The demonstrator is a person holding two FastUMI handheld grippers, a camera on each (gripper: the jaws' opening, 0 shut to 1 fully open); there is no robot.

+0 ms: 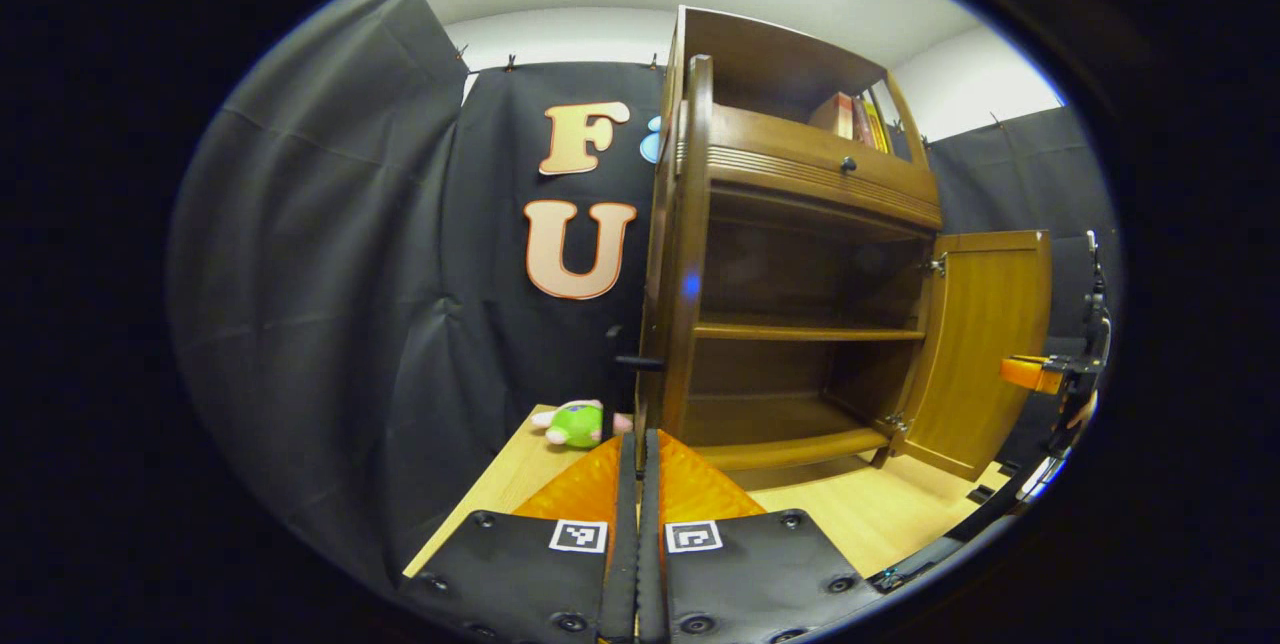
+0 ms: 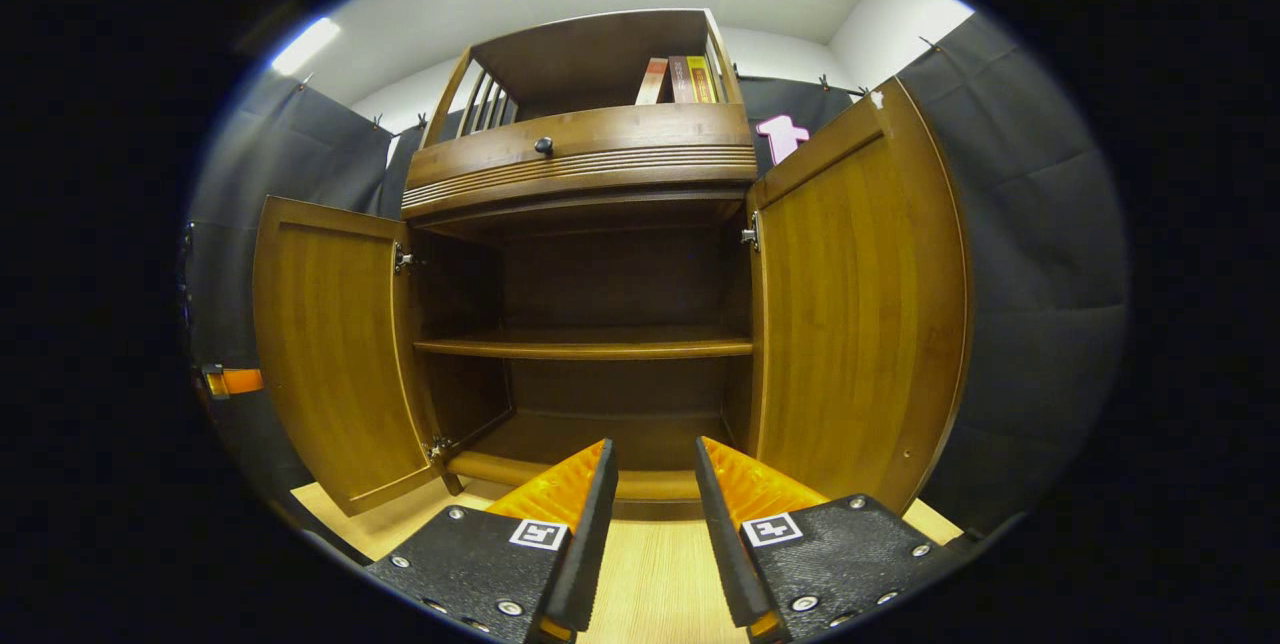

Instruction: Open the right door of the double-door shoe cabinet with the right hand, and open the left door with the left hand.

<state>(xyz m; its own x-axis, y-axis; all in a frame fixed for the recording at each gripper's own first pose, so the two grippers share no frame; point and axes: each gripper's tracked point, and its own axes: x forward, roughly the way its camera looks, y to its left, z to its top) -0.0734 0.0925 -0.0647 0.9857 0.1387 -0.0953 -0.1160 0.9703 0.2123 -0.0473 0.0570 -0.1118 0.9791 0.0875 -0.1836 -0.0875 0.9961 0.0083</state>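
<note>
Right up close, my left hand-held gripper (image 1: 638, 484) has its fingers pinched nearly together, nothing visibly between them, just below the left door's (image 1: 690, 254) edge at frame centre. My right hand-held gripper (image 2: 655, 494) sits spread wide and empty at bottom centre, facing the shoe cabinet (image 2: 590, 164). Both doors hang open, right door (image 2: 860, 314) at frame right. Green plush toy (image 1: 578, 423) lies on the surface (image 1: 520, 474).

You've got a warm brown wood shoe cabinet (image 2: 600, 154) with vertical grain stripes on its doors (image 2: 860, 314), a pale light-wood tabletop (image 1: 860, 514), a bright green plush toy (image 1: 577, 423), and red and yellow books (image 2: 680, 79) up top.
</note>
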